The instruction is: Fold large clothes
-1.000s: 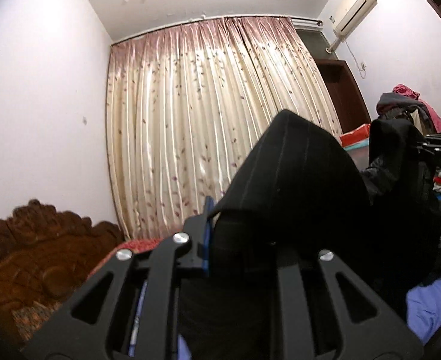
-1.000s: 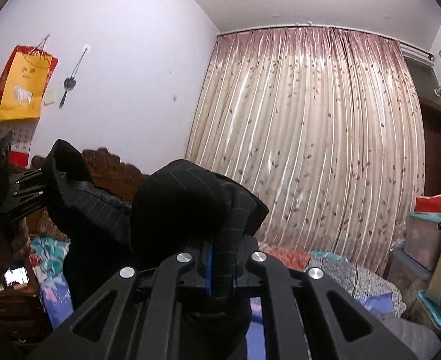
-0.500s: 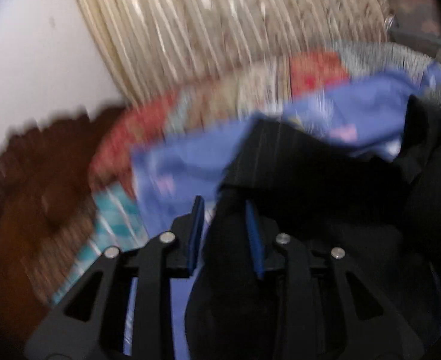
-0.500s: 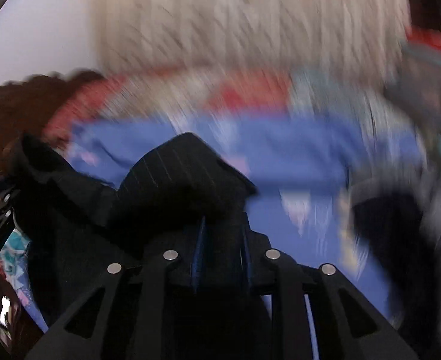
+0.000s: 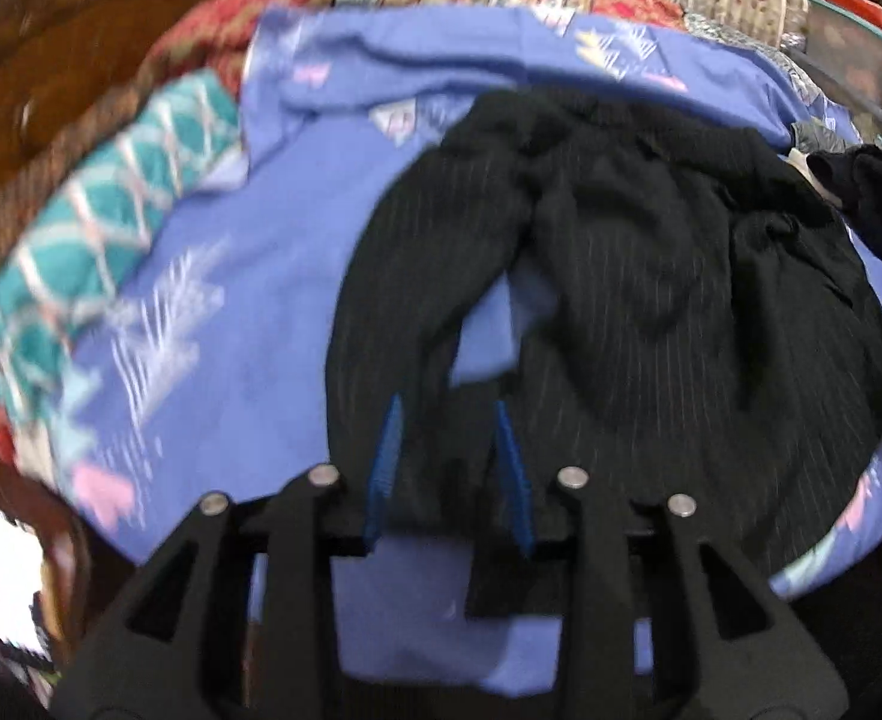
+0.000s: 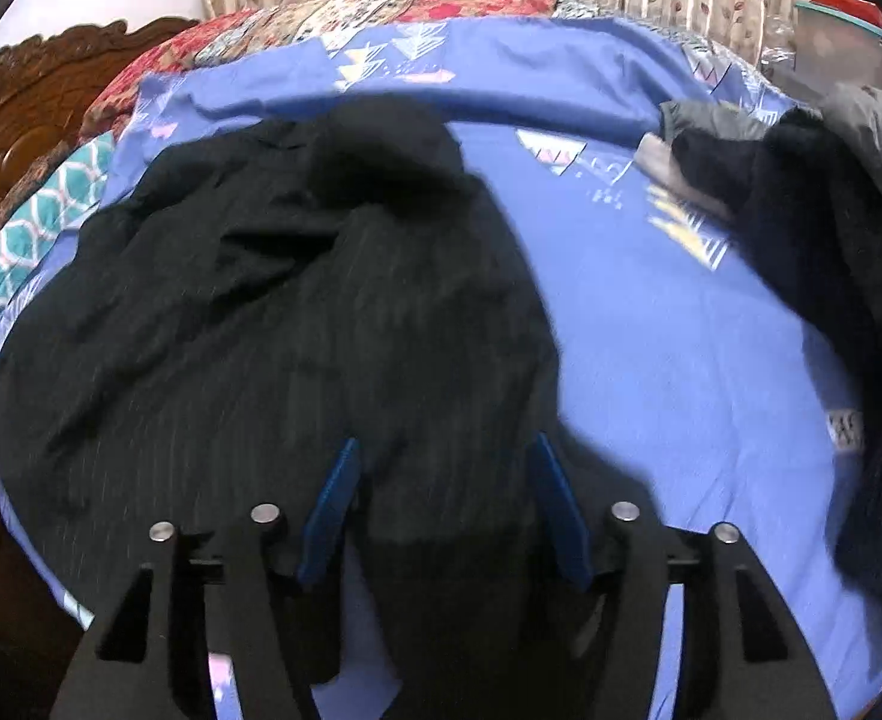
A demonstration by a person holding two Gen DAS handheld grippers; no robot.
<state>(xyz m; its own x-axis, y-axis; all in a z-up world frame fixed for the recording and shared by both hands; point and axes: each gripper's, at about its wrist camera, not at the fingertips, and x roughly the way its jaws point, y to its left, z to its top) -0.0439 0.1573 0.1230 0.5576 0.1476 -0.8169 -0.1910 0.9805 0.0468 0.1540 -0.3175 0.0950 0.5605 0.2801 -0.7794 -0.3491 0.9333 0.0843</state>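
Bed (image 6: 651, 360) with blue sheet carries everything. Black pinstripe jacket (image 6: 273, 324) lies crumpled on the sheet, toward the headboard (image 6: 15, 114) side and reaching the near edge; in the left wrist view it (image 5: 651, 276) spreads from mid-bed to the near edge. Pile of dark and grey clothes (image 6: 819, 228) sits at the far-right corner – apart from the jacket. Teal patterned quilt (image 5: 99, 222) along the headboard edge.

Right gripper (image 6: 441, 480): jaws wide and opening, a fold of jacket between the blue pads (image 6: 333, 504) but pads not pressing it – cloth hangs loose in the gap.

Left gripper (image 5: 447, 444): jaws narrow-to-medium and opening, a jacket sleeve runs between the pads (image 5: 384, 468), gaps visible either side, no grip.
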